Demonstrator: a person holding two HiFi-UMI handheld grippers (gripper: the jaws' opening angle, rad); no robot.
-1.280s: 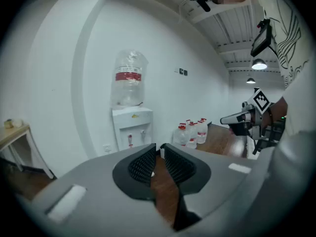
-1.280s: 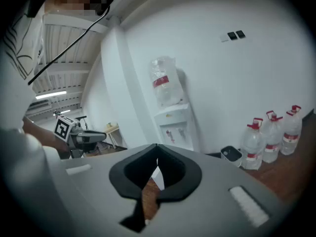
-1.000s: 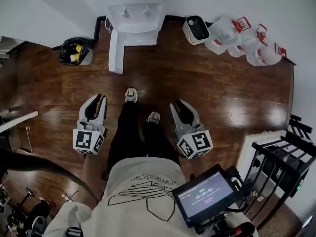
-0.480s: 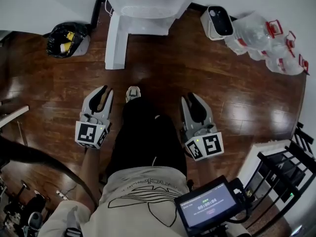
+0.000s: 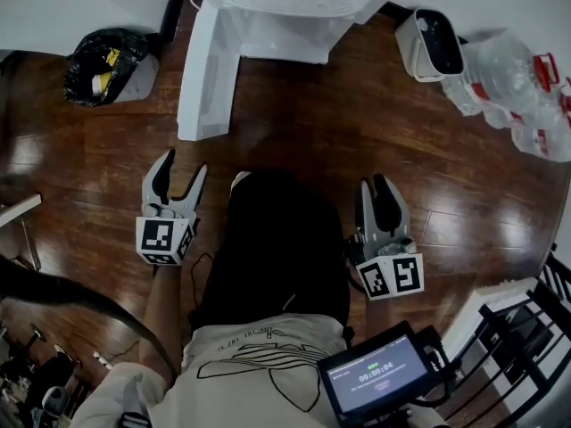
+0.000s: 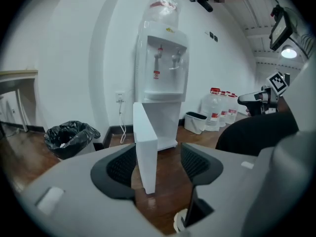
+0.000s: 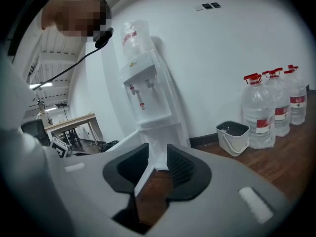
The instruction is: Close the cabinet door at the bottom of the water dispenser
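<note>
The white water dispenser [image 5: 277, 7] stands against the far wall. Its bottom cabinet door [image 5: 201, 74] hangs open, swung out toward me on the left. My left gripper [image 5: 177, 172] is low over the floor, short of the door's free edge and apart from it. Its jaws are opening wide with nothing between them. In the left gripper view the door [image 6: 144, 142] shows edge-on, well beyond the left gripper [image 6: 158, 164]. My right gripper [image 5: 382, 194] hovers to the right of my legs, its jaws opening slightly, empty. The right gripper [image 7: 157, 164] faces the dispenser [image 7: 145, 98].
A black-bagged bin [image 5: 103, 65] sits left of the dispenser. To its right are a small white bin [image 5: 430, 45] and several water bottles [image 5: 513, 87]. A black rack [image 5: 526, 328] stands at lower right. My legs in black trousers [image 5: 277, 239] are between the grippers.
Both grippers have sunk toward the floor and drawn nearer the dispenser, which now looks larger. The left jaws have spread wide. The right jaws parted a little.
</note>
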